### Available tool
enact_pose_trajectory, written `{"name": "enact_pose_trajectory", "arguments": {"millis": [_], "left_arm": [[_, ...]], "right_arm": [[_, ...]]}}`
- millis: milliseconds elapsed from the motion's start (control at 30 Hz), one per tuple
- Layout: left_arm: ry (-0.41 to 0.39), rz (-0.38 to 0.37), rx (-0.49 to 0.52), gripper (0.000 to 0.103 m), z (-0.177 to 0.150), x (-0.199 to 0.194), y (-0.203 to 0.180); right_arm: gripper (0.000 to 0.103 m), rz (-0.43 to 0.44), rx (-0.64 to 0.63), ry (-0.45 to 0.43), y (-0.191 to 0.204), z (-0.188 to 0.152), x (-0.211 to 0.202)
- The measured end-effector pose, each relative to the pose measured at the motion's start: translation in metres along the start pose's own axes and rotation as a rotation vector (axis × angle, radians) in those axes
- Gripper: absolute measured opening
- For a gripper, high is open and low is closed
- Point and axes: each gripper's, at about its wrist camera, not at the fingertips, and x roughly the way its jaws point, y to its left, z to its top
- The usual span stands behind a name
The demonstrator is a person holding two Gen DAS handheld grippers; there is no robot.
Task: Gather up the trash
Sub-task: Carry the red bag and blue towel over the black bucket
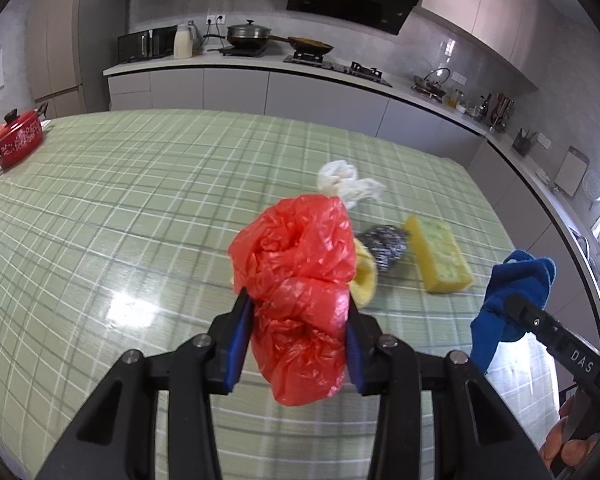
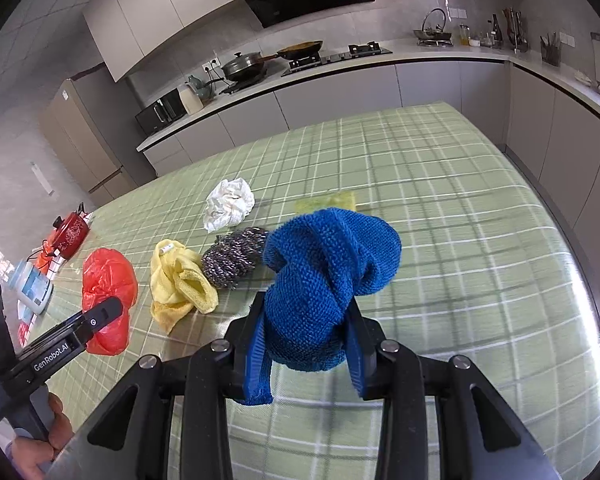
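My left gripper [image 1: 298, 299] is shut on a crumpled red plastic bag [image 1: 296, 264], which hangs above the green checked table [image 1: 140, 200]. My right gripper [image 2: 307, 304] is shut on a bunched blue cloth [image 2: 332, 248], also lifted off the table. In the right wrist view the left gripper [image 2: 108, 312] and the red bag [image 2: 108, 276] show at the left. The blue cloth [image 1: 512, 292] shows at the right of the left wrist view. On the table lie a white paper wad [image 2: 228, 202], a steel scourer [image 2: 234, 258], a yellow cloth [image 2: 180, 280] and a yellow sponge [image 1: 440, 254].
A red pot [image 1: 18, 140] stands at the table's far left corner, with a white and blue bottle [image 2: 32, 288] near it. A kitchen counter [image 1: 204, 64] with a stove and pans runs behind the table. A person's hand [image 2: 56, 428] holds the left gripper's handle.
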Motion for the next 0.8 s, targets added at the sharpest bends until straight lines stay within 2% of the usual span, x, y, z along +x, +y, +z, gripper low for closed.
{"name": "enact_pose_trajectory", "arguments": {"millis": [367,667,800], "left_arm": [[-0.018,-0.003,0.023,0.043,-0.021,-0.013,-0.058],[0.004,-0.049,0.088,0.043,-0.034,-0.015,-0.096],[0.006,-0.096,0.144,0.043,-0.038,-0.014,-0.111]], "right_arm": [[0.037,0.007,0.002,-0.001,-0.056,-0.012,-0.037],[0.037,-0.016,0.055,-0.005,-0.093,-0.025,-0.059],[0.037,-0.05,0.093,-0.025,-0.1,-0.032,-0.069]]}}
